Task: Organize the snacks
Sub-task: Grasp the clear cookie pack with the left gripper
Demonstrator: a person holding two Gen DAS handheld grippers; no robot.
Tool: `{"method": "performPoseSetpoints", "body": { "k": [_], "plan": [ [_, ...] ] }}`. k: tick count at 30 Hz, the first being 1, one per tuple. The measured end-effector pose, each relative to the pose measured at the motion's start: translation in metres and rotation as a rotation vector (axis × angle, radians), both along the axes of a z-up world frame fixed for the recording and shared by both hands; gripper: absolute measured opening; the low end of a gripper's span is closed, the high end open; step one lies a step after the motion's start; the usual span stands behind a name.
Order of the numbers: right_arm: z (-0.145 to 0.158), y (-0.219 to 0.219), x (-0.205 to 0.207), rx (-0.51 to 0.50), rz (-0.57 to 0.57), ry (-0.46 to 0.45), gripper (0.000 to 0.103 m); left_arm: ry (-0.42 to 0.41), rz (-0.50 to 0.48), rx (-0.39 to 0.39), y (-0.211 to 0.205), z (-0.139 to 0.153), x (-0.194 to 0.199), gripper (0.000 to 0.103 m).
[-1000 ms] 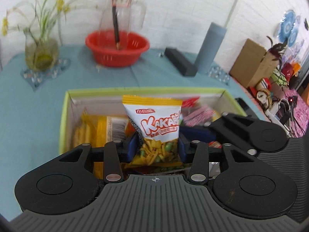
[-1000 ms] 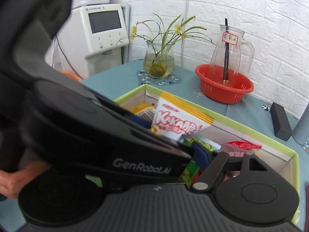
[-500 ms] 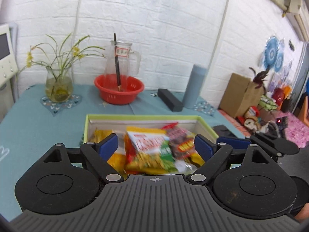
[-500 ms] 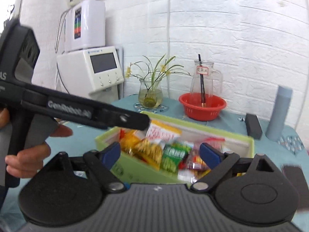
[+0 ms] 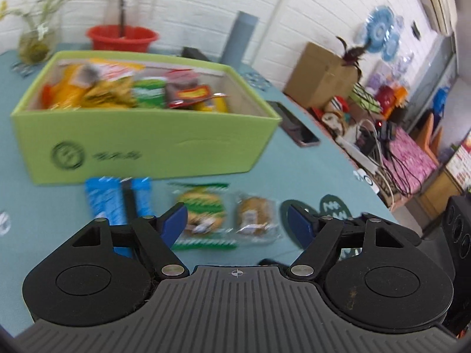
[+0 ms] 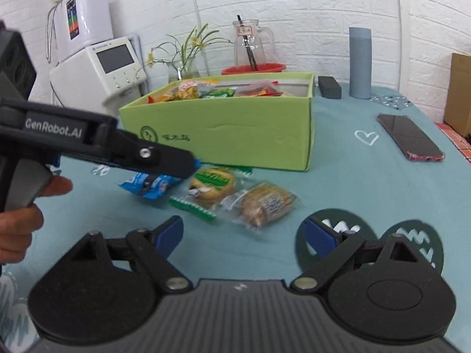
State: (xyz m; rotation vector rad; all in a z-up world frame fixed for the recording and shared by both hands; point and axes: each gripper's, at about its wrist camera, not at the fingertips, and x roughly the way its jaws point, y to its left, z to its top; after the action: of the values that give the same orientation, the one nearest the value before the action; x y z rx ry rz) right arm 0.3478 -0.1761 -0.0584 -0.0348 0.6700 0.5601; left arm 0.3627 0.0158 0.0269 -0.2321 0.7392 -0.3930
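- Snacks: three loose packets [image 6: 232, 197] on desk [image 6: 353, 182], green box [image 6: 235, 135] filling.
- Left hand-held gripper [image 5: 237, 220] empty, closing; right hand-held gripper [image 6: 243, 232] wide, empty.
- Next, likely: straddle one packet, clamp.

Blurred by motion across most of the left wrist view: print on the green box [image 5: 141, 144] unreadable, box snacks [image 5: 129, 91] smeared into colour patches. Blue packet [image 6: 148, 186] partly hidden behind the left gripper [image 6: 191, 163] in the right wrist view. Cardboard carton [image 6: 459, 94] cut off by the right edge. Label on the glass jug [image 6: 245, 31] too small to read.
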Motion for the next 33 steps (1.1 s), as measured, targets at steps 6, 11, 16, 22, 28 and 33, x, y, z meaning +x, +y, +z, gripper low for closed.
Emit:
{"method": "performPoseSetpoints", "body": {
  "k": [6, 11, 16, 22, 28, 33],
  "plan": [
    [-0.020, 0.008, 0.032, -0.004, 0.091, 0.069, 0.084, 0.110, -0.098, 0.117, -0.046, -0.021, 0.048, 0.031],
    [-0.019, 0.010, 0.023, -0.042, 0.142, 0.037, 0.077, 0.099, -0.111, 0.178, -0.056, -0.033, 0.036, 0.018],
    [-0.018, 0.007, -0.024, -0.043, 0.155, 0.018, 0.078, 0.080, -0.106, 0.194, -0.059, -0.036, -0.012, 0.018],
    [-0.015, 0.011, -0.094, -0.055, 0.175, 0.008, 0.084, 0.086, -0.077, 0.177, -0.055, -0.042, -0.080, 0.021],
    [-0.007, 0.020, -0.117, -0.065, 0.165, -0.027, 0.091, 0.038, -0.040, 0.176, -0.045, -0.036, -0.111, 0.036],
    [-0.014, 0.026, -0.114, -0.087, 0.137, -0.003, 0.078, 0.071, -0.067, 0.136, -0.035, -0.043, -0.107, 0.038]
  ]
}}
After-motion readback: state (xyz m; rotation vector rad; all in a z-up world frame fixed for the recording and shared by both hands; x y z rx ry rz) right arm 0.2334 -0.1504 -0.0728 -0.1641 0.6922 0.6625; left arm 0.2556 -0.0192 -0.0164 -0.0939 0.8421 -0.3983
